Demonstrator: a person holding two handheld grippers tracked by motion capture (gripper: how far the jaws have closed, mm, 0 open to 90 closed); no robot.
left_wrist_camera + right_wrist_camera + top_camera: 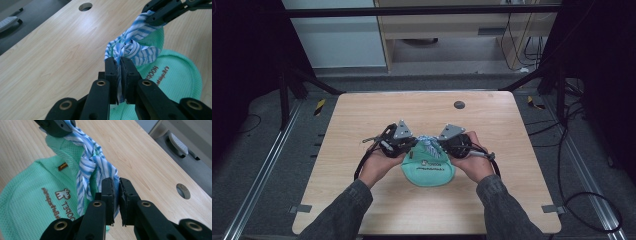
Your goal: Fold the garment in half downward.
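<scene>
We have the striped ties (pixel 130 48) knotted above the green bib (pixel 428 169) near the desk's (pixel 362 120) front edge. Both the left gripper (pixel 121 65) and right gripper (pixel 117 185) are clamped on tie ends — only tightening seems left.

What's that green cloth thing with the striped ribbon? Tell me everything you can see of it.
The green cloth piece looks like a small mint-green bib or pouch of waffle-textured fabric with a rounded lower edge, brown printed lettering, a small logo and a tiny brown tag. Blue-and-white striped ties at its top are twisted into a knot. It hangs partly lifted, its rounded end resting on the wooden table. The left gripper and right gripper each pinch a striped tie.
</scene>
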